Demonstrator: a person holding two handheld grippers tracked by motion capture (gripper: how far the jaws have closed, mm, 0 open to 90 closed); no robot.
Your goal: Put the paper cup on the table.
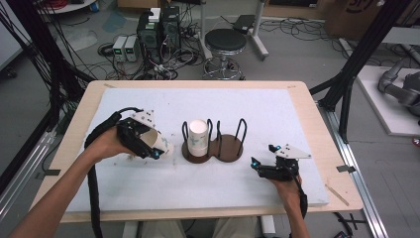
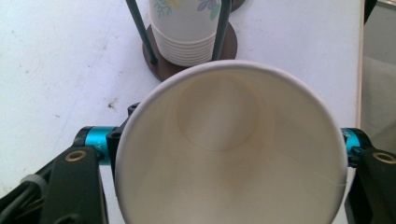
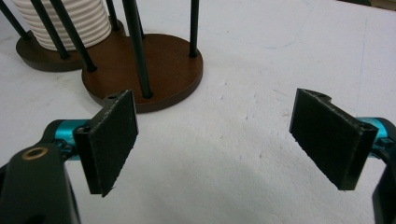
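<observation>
Gripping paper cup (image 2: 229,149), apparently empty: left gripper (image 1: 148,144) | right gripper (image 3: 212,144): fingers wide, empty

**A:** so what can't you make out here? In the left gripper view the paper cup (image 2: 231,149) sits right against the lens and its lower rim runs off the bottom edge. It covers the pads of the left gripper (image 2: 229,144) completely.

**B:** yep, and the stack of cups (image 2: 187,28) behind it is chopped by the top edge (only the bottom rims and a bit of flower print are there). Same in the right gripper view: the stack and the rods of the holder (image 3: 144,70) get cut off up top.

**A:** in the high view the held cup's print is too small to read.
</observation>
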